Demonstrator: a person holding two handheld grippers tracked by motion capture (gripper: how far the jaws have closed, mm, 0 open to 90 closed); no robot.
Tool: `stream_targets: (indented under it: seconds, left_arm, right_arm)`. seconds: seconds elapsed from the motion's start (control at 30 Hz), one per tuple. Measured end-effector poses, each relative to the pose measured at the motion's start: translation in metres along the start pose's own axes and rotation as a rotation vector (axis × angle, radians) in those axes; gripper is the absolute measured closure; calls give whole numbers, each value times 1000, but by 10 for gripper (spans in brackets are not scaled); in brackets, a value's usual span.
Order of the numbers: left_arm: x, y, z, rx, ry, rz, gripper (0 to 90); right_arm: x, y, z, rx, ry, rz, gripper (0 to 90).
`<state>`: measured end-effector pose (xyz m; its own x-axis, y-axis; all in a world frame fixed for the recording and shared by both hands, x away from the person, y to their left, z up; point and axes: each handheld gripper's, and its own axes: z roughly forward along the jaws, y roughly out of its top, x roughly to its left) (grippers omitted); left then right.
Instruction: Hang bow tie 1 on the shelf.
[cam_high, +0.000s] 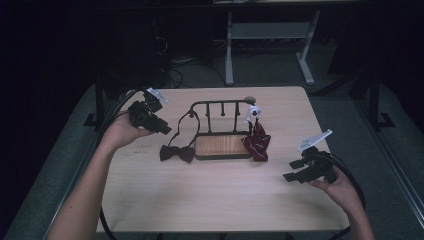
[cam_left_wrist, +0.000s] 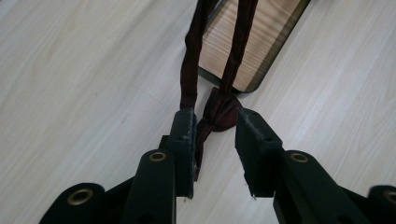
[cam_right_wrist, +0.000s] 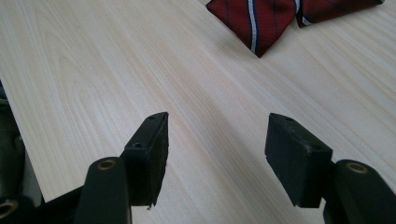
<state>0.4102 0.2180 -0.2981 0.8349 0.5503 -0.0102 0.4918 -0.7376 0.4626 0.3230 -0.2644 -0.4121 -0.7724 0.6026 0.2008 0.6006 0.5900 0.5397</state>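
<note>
Left gripper view: left gripper jaws parted, pads not pressing; the dark brown fabric bow tie sits in the gap between them, its knot close to the tips, lying on the light wooden table. Its two dark strap bands run up and away from the jaws toward the black metal rack with a wooden base (base corner visible just behind the knot).

High view: left gripper held in the left hand at the table's left side, jaws pointing toward the bow tie, which lies flat on the table just left of the rack's base; the strap loops up to the rack's rail. Whether the strap rests on the rail or hooks it, cannot tell.

Right gripper view: right gripper jaws spread wide, nothing between them, bare tabletop under them. Red striped fabric bow tie lies farther ahead, apart from the jaws.

High view: right gripper in the right hand near the table's right edge, well apart from the red striped tie, which hangs at the rack's right end below a small white clip-like piece (detail too small to tell).
</note>
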Motion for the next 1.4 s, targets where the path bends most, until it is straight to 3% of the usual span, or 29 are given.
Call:
stream_targets:
  seconds: [0.8, 1.4]
  left_arm:
    - [-15, -27, 11, -8, -11, 25, 600]
    - [-23, -58, 21, -28, -19, 2, 546]
  right_arm:
    - [-3, -2, -1, -1, -8, 14, 375]
    - [-4, -4, 0, 0, -12, 18, 369]
